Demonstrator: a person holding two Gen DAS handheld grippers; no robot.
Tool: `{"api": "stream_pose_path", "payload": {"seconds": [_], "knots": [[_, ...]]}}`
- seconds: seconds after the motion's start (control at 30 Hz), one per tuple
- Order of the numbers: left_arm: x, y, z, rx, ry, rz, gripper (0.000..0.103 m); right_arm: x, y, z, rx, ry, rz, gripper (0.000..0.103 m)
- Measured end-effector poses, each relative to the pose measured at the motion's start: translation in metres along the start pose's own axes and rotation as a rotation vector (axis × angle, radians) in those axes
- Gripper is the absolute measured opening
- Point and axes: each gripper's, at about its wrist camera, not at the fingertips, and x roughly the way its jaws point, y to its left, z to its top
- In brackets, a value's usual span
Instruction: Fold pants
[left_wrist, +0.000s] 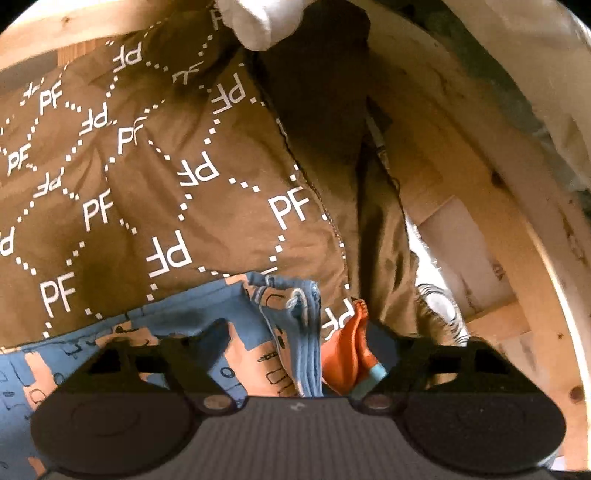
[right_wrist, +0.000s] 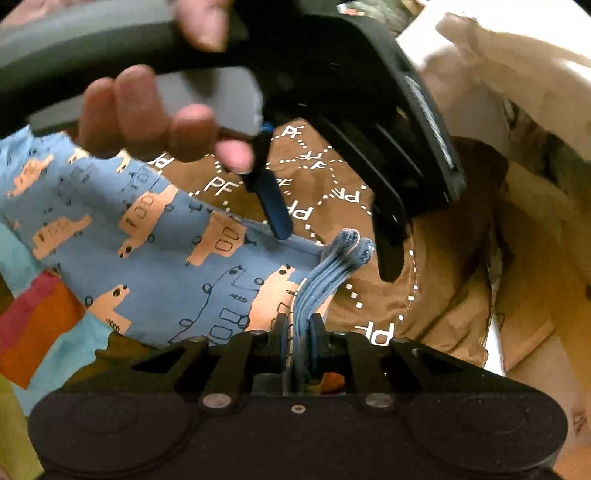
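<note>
- Brown bedding printed with white PF letters (left_wrist: 155, 155) is seen beneath and behind everything, with pale wooden framing (left_wrist: 498, 236) curving past on the far side in the left wrist view.
- Blue pants with peach vehicle prints (right_wrist: 155, 236) are draped over that bedding; in the right wrist view the cloth spreads to the left of a bunched stack of edges.
- That stack of edges (right_wrist: 325, 273) is pinched by the right gripper (right_wrist: 298, 334), whose pads are pressed together on the layers.
- In the right wrist view the left gripper (right_wrist: 332, 236) is held above and just beyond the bundle, its fingers spread with no cloth between them; the person's hand (right_wrist: 155, 118) is wrapped round its handle.
- In the left wrist view the same bundle (left_wrist: 299, 325) is seen just ahead, roughly between the spread fingers.
- The long axis of the pants is judged to run from the pinched end away to the left; the far end cannot be seen.
- The left gripper is judged nearer to the free cloth, so a second pinch along that axis appears to be what the fold depends on.
</note>
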Motion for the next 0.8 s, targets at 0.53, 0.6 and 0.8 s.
{"api": "stream_pose_path", "payload": {"seconds": [0.53, 0.6, 0.8], "knots": [[-0.008, 0.037, -0.001, -0.087, 0.034, -0.098, 0.01, -0.003, 0.004, -0.005, 0.077, 0.0, -0.031, 0.018], [-0.018, 0.045, -0.002, -0.082, 0.034, -0.128, 0.01, -0.01, 0.008, -0.002, 0.083, -0.015, -0.039, 0.014], [-0.063, 0.068, -0.016, 0.044, 0.007, -0.141, 0.01, -0.028, 0.038, 0.024, 0.07, -0.058, 0.001, 0.013]]}}
